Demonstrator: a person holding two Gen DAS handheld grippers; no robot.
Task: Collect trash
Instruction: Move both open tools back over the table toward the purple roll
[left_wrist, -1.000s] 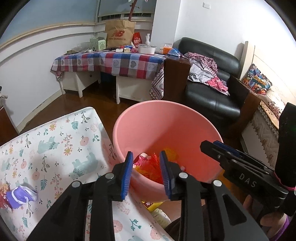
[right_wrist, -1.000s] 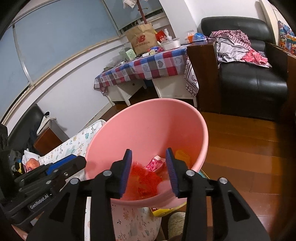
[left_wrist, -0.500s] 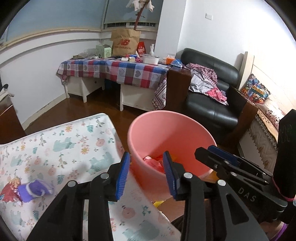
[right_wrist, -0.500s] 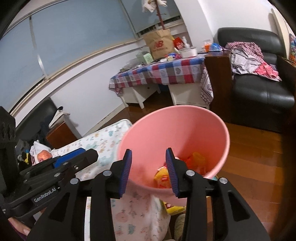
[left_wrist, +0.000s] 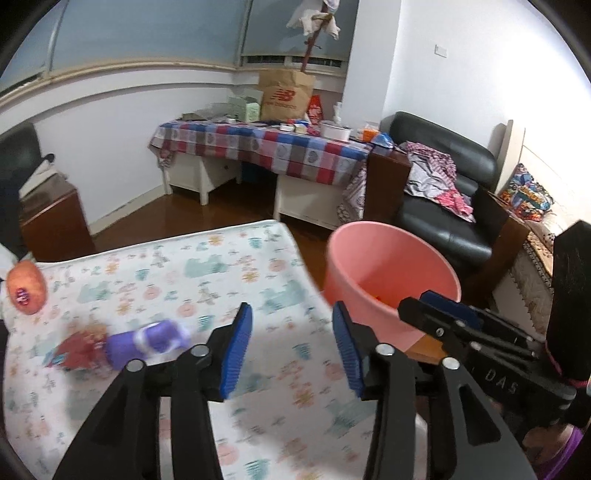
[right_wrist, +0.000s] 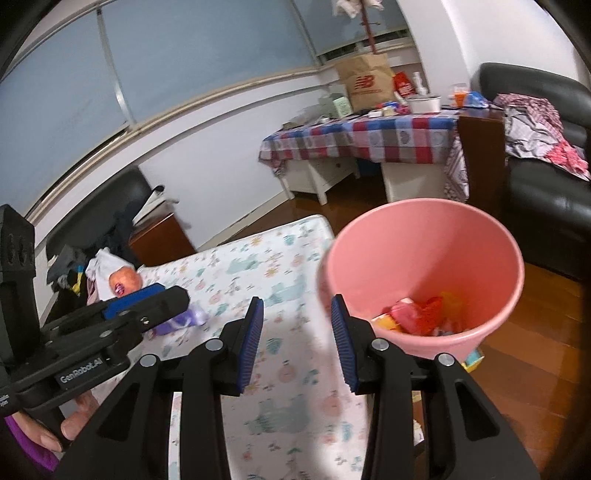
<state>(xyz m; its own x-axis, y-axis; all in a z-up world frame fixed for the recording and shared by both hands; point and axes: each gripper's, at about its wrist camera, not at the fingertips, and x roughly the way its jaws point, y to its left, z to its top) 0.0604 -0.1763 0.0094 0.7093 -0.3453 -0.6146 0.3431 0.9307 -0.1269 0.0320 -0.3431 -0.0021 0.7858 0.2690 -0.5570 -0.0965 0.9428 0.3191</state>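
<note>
While the left gripper (left_wrist: 291, 347) hangs over the patterned table (left_wrist: 229, 266), its jaws have just been opening and stand wide with nothing between them. Right gripper (right_wrist: 295, 341) is partly open and empty too. A purple wrapper (left_wrist: 147, 341) and a red one (left_wrist: 74, 350) lie near the table's left side, just beside each other. At the table's right edge stands the pink bin (right_wrist: 424, 236), colourful trash at its bottom.

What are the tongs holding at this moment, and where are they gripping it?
Nothing. The left tongs, whose jaws have just been opening, and the right tongs both stand open and empty.
</note>
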